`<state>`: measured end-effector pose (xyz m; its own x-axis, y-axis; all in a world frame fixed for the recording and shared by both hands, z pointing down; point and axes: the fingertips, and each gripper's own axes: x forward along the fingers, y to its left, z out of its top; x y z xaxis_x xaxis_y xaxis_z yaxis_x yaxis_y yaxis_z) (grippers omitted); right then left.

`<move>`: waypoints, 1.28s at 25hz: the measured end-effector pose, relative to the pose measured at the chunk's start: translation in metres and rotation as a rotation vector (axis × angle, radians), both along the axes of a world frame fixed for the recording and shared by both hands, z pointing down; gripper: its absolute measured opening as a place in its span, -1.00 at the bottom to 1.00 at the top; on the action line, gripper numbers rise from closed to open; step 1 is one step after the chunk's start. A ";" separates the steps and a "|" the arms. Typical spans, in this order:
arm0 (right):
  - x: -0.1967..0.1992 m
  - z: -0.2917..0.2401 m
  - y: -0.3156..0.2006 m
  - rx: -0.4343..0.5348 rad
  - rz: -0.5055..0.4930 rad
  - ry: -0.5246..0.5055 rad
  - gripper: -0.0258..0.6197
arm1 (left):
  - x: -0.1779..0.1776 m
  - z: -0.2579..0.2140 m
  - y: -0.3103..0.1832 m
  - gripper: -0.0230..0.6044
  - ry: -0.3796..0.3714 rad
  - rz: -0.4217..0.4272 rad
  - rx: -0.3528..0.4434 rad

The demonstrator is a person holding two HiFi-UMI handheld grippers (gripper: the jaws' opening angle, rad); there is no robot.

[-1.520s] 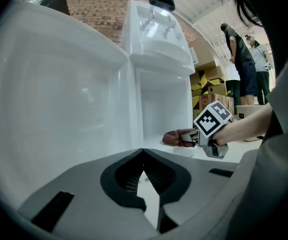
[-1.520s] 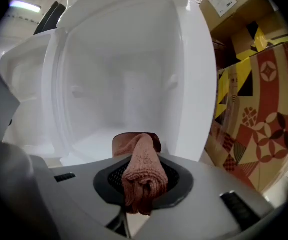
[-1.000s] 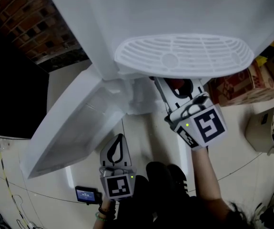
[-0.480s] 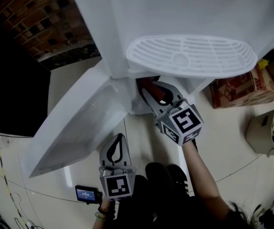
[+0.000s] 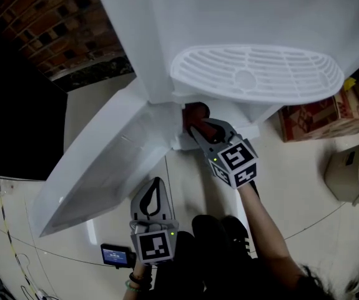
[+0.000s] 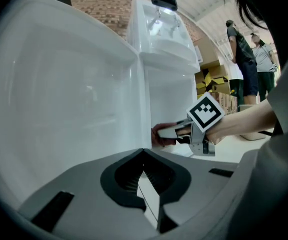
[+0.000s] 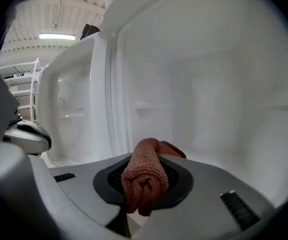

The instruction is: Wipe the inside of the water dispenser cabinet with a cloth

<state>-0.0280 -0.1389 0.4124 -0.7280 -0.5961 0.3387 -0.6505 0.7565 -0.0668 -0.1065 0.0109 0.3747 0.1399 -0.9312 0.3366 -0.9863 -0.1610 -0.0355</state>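
Observation:
A white water dispenser (image 5: 241, 36) stands with its lower cabinet door (image 5: 98, 167) swung open to the left. My right gripper (image 5: 195, 119) is shut on a rolled reddish-brown cloth (image 7: 145, 176) and reaches into the cabinet opening, the cloth (image 5: 196, 113) showing at the doorway. In the right gripper view the white cabinet interior (image 7: 204, 99) fills the picture. My left gripper (image 5: 153, 195) hangs low, apart from the cabinet, shut with nothing in it. From the left gripper view (image 6: 145, 186) I see the right gripper (image 6: 181, 132) with the cloth (image 6: 159, 134) at the cabinet's mouth.
The drip grille (image 5: 257, 74) juts out above the cabinet opening. Cardboard boxes (image 5: 316, 114) and a beige bin (image 5: 354, 174) stand on the floor at the right. A small device with a lit screen (image 5: 115, 255) lies by my left hand. People (image 6: 244, 49) stand far off.
My right gripper has moved left and forward with the cloth, from in front of the cabinet into its opening. The left gripper has stayed put.

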 end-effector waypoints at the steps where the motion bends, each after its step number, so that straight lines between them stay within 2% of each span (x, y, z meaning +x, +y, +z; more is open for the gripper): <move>1: 0.002 -0.018 -0.007 0.038 0.015 -0.015 -0.68 | -0.002 0.001 0.000 -0.92 -0.001 -0.004 -0.004; 6: 0.018 -0.125 -0.054 0.283 0.103 -0.175 -0.68 | -0.009 0.001 0.001 -0.92 -0.007 -0.015 -0.004; 9: 0.017 -0.160 -0.075 0.337 0.120 -0.259 -0.68 | -0.009 0.003 0.002 -0.92 -0.019 -0.004 -0.012; 11: 0.007 -0.159 -0.086 0.323 0.107 -0.271 -0.68 | -0.012 0.005 0.004 -0.92 -0.023 -0.006 -0.022; 13: -0.001 -0.140 -0.091 0.291 0.110 -0.238 -0.68 | -0.016 0.008 0.004 -0.92 -0.027 -0.015 -0.033; 17: -0.008 -0.074 -0.091 0.146 0.124 -0.204 -0.68 | -0.023 0.009 0.003 -0.92 -0.027 -0.030 -0.034; 18: -0.006 -0.058 -0.091 0.112 0.121 -0.178 -0.69 | -0.022 0.009 0.003 -0.92 -0.027 -0.028 -0.031; 21: -0.007 -0.005 -0.079 0.042 0.057 -0.016 -0.69 | -0.018 0.008 0.005 -0.92 -0.024 -0.020 -0.028; 24: -0.010 0.023 -0.064 -0.029 0.022 0.019 -0.69 | -0.016 0.006 0.005 -0.92 -0.031 -0.013 -0.026; 27: -0.006 0.030 -0.066 -0.019 0.016 0.048 -0.69 | -0.017 0.007 0.004 -0.92 -0.028 -0.015 -0.027; 29: -0.001 0.017 -0.071 0.010 0.041 0.034 -0.69 | -0.019 0.008 0.006 -0.92 -0.027 -0.019 -0.034; 32: 0.007 -0.036 -0.082 0.131 0.090 -0.015 -0.69 | -0.021 0.009 0.005 -0.92 -0.028 -0.023 -0.035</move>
